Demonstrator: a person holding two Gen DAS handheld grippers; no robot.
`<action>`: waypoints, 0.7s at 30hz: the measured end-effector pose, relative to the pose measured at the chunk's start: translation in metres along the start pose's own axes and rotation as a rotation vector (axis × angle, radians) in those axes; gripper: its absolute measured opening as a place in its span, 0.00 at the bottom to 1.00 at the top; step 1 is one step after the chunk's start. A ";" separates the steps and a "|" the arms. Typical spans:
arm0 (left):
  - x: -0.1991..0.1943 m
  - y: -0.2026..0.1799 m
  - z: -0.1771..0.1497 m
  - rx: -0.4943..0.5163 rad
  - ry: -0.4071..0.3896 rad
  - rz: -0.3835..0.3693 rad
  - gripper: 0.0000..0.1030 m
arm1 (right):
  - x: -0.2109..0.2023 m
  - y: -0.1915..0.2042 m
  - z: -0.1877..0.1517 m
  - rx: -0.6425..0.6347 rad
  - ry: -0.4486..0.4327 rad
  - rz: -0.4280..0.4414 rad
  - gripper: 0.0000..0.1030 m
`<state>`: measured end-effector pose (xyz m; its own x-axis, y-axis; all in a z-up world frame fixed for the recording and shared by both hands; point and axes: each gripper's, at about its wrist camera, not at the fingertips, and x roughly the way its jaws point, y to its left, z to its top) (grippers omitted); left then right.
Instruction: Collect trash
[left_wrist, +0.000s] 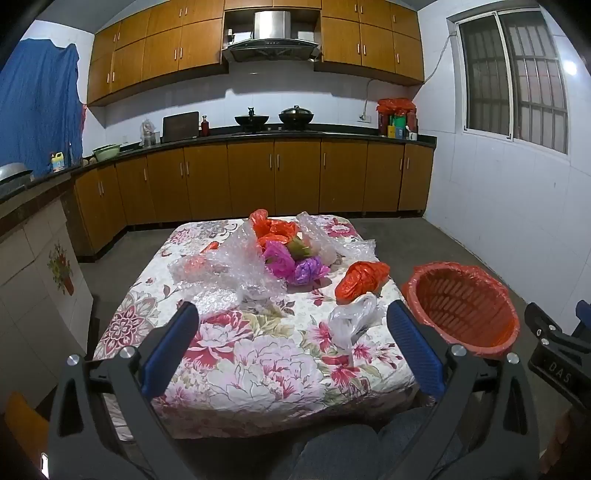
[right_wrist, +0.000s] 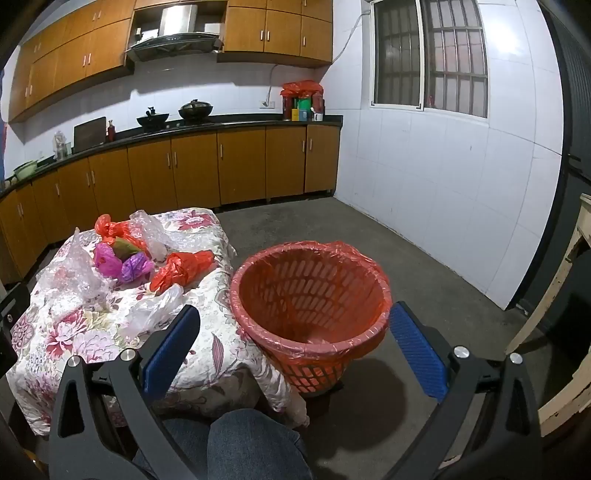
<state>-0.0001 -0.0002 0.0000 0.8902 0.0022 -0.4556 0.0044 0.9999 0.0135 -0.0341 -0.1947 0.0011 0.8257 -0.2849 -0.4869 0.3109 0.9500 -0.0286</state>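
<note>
**Operator:** I have the left gripper and right gripper both spread as wide as they go, nothing in either. The trash sits piled mid-table; the lined basket stands on the floor, just beside the table's right edge.

**Spotter:** Risks?

**Operator:** The clear bag is thin; I may pinch the tablecloth with it and drag everything. Bubble wrap could snag neighbours.
</note>
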 end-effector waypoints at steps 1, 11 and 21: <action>0.000 0.000 0.000 -0.001 0.000 0.000 0.96 | 0.000 0.000 0.000 -0.001 0.000 -0.001 0.98; 0.000 0.000 0.000 -0.002 0.005 0.000 0.96 | 0.000 0.000 0.001 0.001 -0.002 -0.004 0.98; 0.000 0.000 0.000 -0.004 0.008 -0.002 0.96 | 0.000 0.000 0.001 0.000 -0.001 -0.002 0.98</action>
<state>0.0002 -0.0001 -0.0001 0.8863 0.0002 -0.4631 0.0043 1.0000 0.0086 -0.0334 -0.1947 0.0022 0.8256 -0.2871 -0.4857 0.3126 0.9494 -0.0298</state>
